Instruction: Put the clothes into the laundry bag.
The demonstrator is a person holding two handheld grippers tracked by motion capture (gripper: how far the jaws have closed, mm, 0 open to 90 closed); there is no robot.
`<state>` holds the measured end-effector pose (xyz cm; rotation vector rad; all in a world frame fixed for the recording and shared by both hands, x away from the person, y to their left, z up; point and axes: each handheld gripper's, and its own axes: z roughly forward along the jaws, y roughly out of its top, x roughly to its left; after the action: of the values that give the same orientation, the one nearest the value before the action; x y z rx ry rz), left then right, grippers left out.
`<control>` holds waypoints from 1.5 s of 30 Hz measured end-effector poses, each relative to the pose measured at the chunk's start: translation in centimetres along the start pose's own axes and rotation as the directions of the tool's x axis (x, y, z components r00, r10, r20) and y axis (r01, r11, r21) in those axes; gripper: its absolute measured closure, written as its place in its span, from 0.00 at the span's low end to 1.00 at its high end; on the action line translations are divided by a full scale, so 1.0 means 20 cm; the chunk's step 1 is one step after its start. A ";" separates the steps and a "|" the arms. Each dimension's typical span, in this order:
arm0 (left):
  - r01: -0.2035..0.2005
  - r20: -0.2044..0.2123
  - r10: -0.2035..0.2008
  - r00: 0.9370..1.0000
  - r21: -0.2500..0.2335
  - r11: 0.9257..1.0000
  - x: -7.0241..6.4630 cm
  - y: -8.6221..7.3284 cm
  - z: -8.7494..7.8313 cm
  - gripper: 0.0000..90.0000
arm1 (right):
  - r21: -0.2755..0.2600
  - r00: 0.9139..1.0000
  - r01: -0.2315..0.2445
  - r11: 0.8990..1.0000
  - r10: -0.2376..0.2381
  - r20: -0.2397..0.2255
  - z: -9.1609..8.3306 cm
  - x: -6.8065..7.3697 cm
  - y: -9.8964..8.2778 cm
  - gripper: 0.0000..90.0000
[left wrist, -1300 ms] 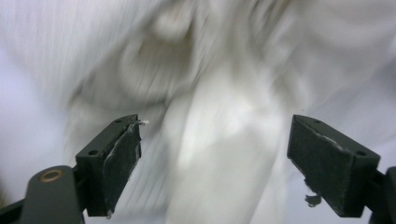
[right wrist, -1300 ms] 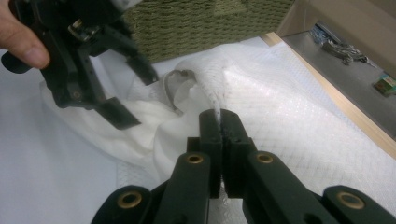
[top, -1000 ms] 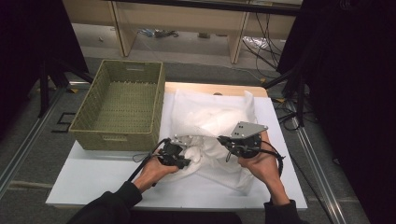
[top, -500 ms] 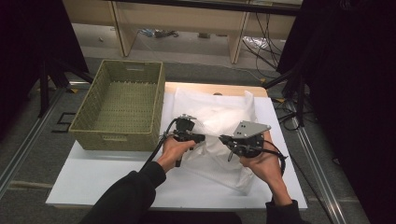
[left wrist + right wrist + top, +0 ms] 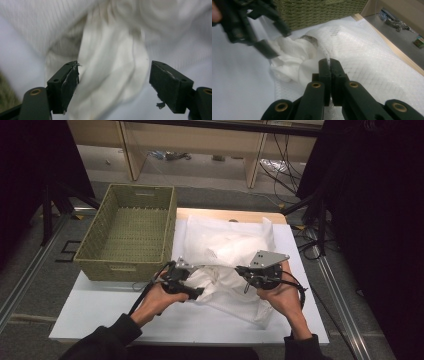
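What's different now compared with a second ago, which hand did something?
The left gripper went up over the white cloth, then came back toward the person; its jaws have just been opening, and the cloth lies loose between them, let go. The right gripper stayed put, shut on the mesh bag. The basket has not moved.

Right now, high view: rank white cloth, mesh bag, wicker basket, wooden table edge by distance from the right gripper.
From the right gripper, jaws shut on the bag:
1. mesh bag, clamped in its jaws.
2. white cloth, bunched just to its left at the bag's mouth.
3. wooden table edge, beyond the bag, at the far side.
4. wicker basket, far left.
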<state>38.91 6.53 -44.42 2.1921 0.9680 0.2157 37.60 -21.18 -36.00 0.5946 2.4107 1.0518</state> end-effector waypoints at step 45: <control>0.017 0.158 0.001 0.987 -0.113 0.993 -0.21 0.10 0.31 0.94 | 0.005 1.000 0.011 1.000 -0.011 -0.007 0.00 0.00 -0.02 1.00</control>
<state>39.78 -0.70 -47.07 2.0667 0.8554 0.0894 37.59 -21.35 -36.30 0.5802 2.4203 1.0454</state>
